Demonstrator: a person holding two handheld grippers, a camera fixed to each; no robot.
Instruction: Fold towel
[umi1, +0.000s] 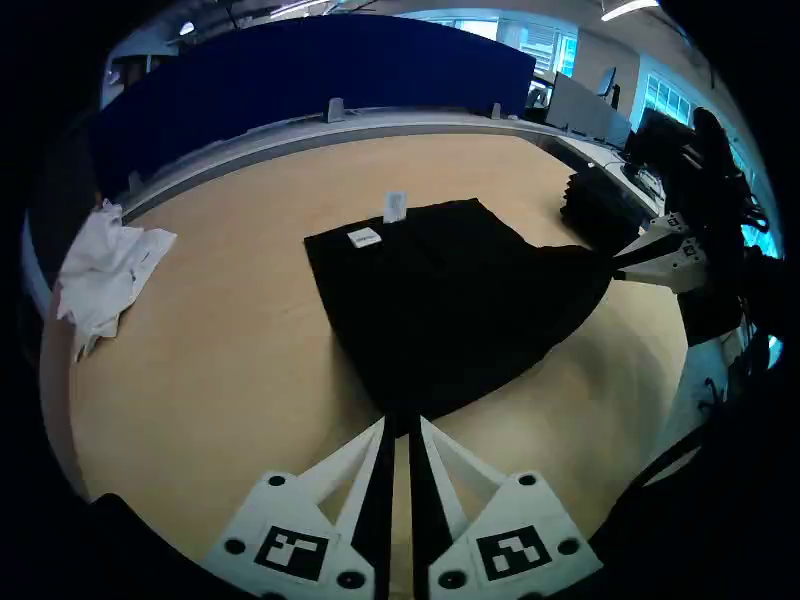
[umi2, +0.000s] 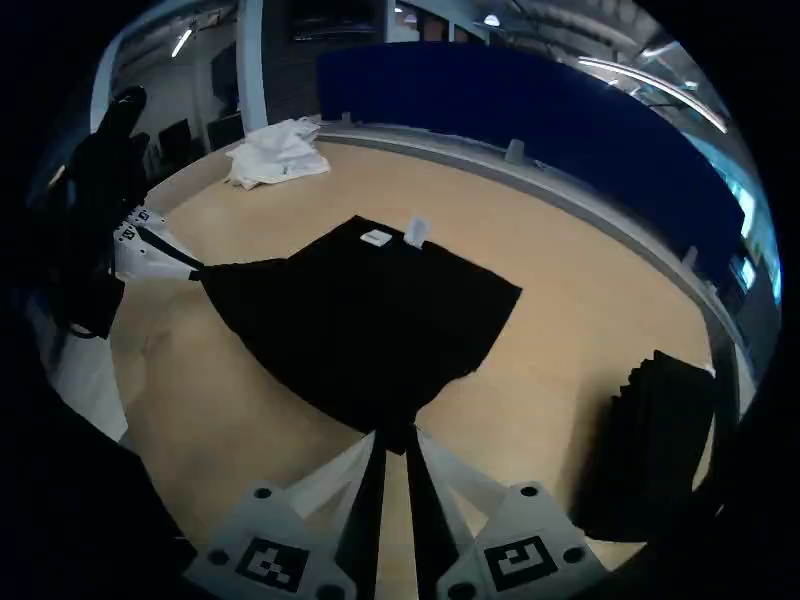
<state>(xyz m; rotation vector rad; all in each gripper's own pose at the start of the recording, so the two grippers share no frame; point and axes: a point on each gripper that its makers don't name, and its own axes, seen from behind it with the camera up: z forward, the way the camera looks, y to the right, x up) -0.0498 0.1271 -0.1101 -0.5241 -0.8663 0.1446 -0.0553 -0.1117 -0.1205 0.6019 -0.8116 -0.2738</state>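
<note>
Black towel (umi1: 440, 290) is spread on the desk (umi1: 220, 340), with its two near corners drawn up. Left tongs (umi1: 400, 428) are pressed together on one corner and right tongs (umi2: 395, 438) pinch the other. The cloth looks soft, light and limp, so it likely sags between grips. Best hold is the corners, with the edge taut. White cloth heap (umi1: 105, 270) lies well apart, and a dark stack (umi2: 650, 450) sits near the desk edge.

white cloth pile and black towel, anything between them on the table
Only bare table between the white cloth pile and black towel, in the left gripper view.
</note>
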